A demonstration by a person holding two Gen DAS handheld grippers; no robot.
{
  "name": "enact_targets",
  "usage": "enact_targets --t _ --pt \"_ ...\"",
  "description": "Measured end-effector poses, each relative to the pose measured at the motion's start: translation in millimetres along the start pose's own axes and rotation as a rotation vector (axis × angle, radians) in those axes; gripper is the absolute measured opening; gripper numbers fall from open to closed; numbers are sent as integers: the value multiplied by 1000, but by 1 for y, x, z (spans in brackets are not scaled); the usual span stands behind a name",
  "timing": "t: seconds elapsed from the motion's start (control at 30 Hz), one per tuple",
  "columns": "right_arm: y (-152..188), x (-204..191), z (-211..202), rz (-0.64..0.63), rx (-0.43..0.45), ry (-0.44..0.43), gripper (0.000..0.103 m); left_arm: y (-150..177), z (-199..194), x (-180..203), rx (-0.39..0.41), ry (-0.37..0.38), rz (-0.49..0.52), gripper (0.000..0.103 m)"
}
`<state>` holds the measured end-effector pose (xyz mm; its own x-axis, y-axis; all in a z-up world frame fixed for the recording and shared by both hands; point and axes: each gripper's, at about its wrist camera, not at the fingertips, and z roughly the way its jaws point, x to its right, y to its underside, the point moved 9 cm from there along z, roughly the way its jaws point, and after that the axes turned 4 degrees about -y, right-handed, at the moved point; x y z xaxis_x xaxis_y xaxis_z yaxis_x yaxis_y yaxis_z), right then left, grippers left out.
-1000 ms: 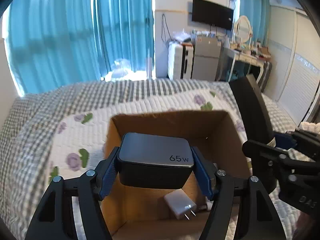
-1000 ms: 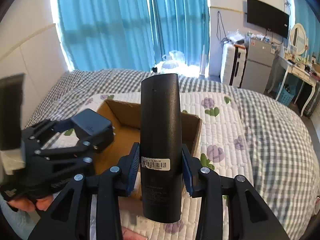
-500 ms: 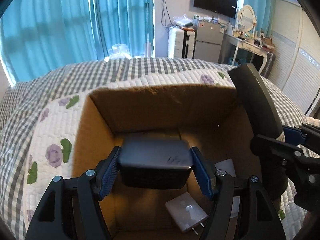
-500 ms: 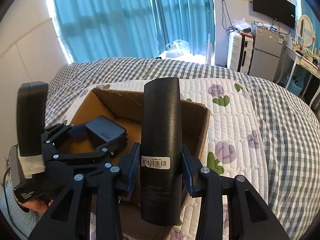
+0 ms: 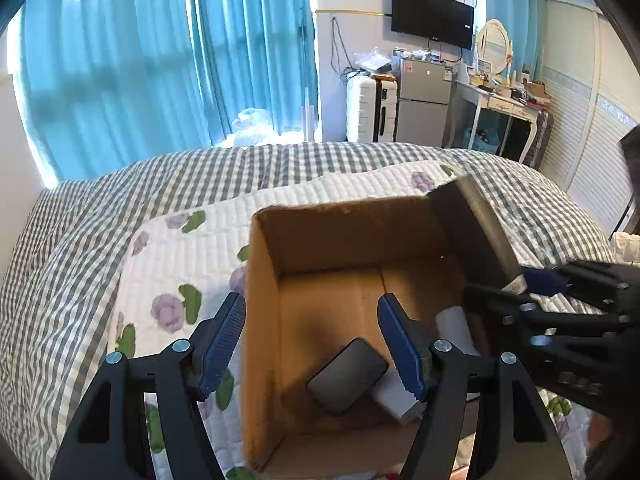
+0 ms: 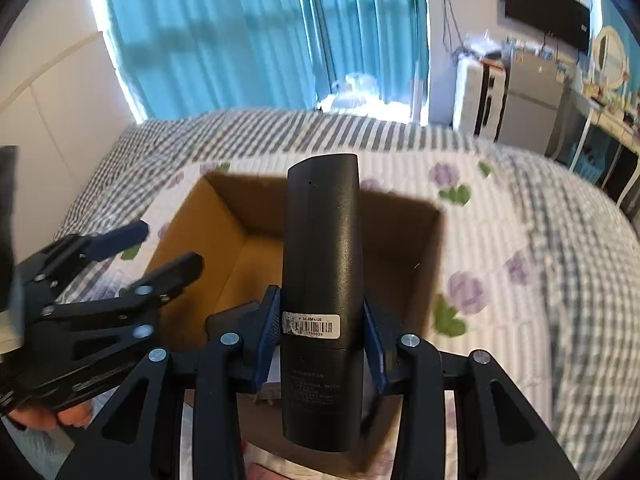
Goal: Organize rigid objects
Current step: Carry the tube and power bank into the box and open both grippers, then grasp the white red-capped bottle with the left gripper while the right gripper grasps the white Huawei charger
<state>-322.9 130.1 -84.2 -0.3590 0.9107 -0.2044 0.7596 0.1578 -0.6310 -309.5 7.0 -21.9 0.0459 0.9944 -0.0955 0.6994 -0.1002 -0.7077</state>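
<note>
An open cardboard box [image 5: 264, 288] sits on the quilted bed; it also shows in the right wrist view [image 6: 424, 240]. The black 65 W charger [image 5: 347, 376] lies on the box floor, leaning on a white plug adapter [image 5: 394, 398]. My left gripper [image 5: 312, 344] is open and empty above the box's left wall. My right gripper [image 6: 320, 328] is shut on a long black remote [image 6: 322, 280] and holds it over the box. The remote [image 5: 480, 232] and right gripper [image 5: 560, 320] show at the right of the left wrist view.
A white floral quilt [image 5: 180, 264] lies over a grey checked bedspread [image 5: 80, 240]. Blue curtains [image 5: 160, 60], a white suitcase [image 5: 370, 108], a small fridge [image 5: 424, 108] and a dressing table [image 5: 504, 100] stand beyond the bed.
My left gripper opened and let go of the black charger, which now lies in the box. The left gripper drew back up. My right gripper moved the remote over the box.
</note>
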Motion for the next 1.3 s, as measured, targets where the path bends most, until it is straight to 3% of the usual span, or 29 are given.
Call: enact_targets --t 0.17,0.33,0.47,0.6,0.73,1.0,1.07,1.3 --pt "13 -2 37 18 -61 2 38 14 4 -10 -8 -2 -5 71" --pt "13 -8 55 5 -62 13 39 21 9 -19 -6 7 -32 71" --pt "8 -7 48 -5 -20 47 52 19 -3 -26 10 13 -52 71" --pt "1 -9 8 -39 45 122 54 12 -33 -26 40 16 -68 73" --pt "-3 -24 -42 -54 80 135 59 6 -75 -27 73 9 -59 75" --pt "-9 -58 -171 -57 188 196 72 -4 -176 -28 131 -6 -65 97" --pt "-5 -67 -199 -63 200 207 82 -4 -195 -29 149 -13 -75 100" --pt "26 -84 -245 -112 217 206 96 13 -224 -29 158 -8 -71 103"
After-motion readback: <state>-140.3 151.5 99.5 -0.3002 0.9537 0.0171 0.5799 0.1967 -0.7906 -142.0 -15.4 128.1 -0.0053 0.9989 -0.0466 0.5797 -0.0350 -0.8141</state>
